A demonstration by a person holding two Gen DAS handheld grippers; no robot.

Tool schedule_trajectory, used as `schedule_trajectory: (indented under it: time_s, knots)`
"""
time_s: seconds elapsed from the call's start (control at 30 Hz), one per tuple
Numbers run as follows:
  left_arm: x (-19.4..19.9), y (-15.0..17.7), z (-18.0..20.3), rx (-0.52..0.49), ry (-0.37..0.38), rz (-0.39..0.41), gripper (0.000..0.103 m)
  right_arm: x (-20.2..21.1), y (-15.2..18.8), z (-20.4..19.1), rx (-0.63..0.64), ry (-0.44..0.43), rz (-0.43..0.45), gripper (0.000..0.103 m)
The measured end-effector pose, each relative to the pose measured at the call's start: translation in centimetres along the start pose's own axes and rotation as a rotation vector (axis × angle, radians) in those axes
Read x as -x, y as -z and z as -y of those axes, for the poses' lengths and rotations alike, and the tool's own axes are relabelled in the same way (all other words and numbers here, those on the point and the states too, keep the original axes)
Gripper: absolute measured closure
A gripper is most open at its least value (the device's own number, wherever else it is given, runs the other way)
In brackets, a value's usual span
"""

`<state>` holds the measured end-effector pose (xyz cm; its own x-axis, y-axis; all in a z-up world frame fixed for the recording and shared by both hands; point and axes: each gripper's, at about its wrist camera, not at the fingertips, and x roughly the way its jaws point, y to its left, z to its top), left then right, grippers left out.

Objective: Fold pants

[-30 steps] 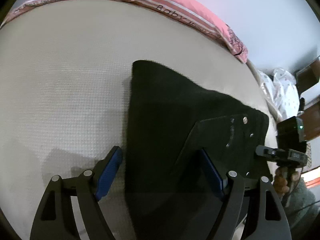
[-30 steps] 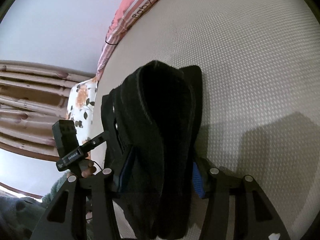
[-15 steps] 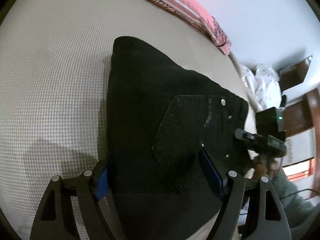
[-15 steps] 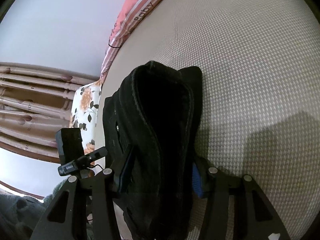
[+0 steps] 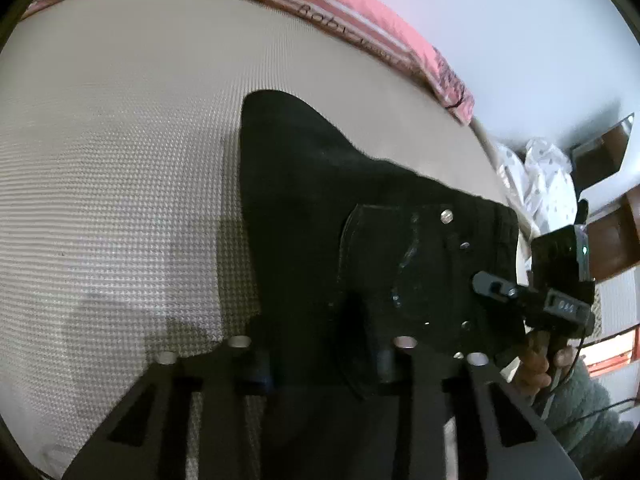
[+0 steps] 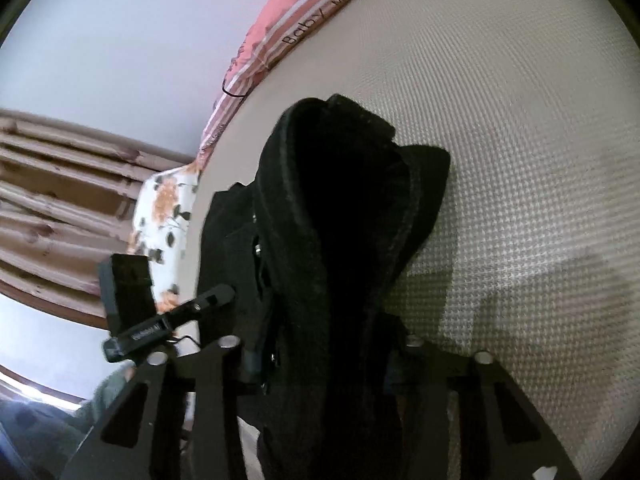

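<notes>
Black denim, thick and floppy: my left gripper (image 5: 324,368) is closing on the pants (image 5: 360,216) at the near edge; my right gripper (image 6: 320,364) is closing on a bunched fold.

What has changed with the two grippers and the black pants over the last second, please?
The left gripper, open wide around the black pants a second ago, is closing on their near edge. The right gripper is closing tighter on the bunched fabric between its jaws. The pants remain on the cream mattress, the pink blanket along its far edge.
</notes>
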<state>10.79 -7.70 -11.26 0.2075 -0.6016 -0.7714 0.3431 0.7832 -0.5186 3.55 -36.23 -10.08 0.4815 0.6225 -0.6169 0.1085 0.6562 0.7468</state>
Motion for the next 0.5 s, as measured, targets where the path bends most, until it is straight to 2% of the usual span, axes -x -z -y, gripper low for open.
schedule_trajectory:
  time_s: [0.13, 0.3, 0.5]
  knots:
    - [0.5, 0.1, 0.9, -0.03, -0.016, 0.015, 0.082, 0.2, 0.2, -1.8, 0.017, 0.066, 0.028, 0.073]
    - [1.8, -0.3, 1.1, -0.026, 0.017, 0.029, 0.084, 0.4, 0.2, -3.9, 0.03, 0.073, 0.053, 0.075]
    - [3.7, -0.9, 1.4, -0.07, -0.05, 0.076, 0.084, -1.2, -0.6, -6.4, 0.066, 0.064, 0.043, 0.075]
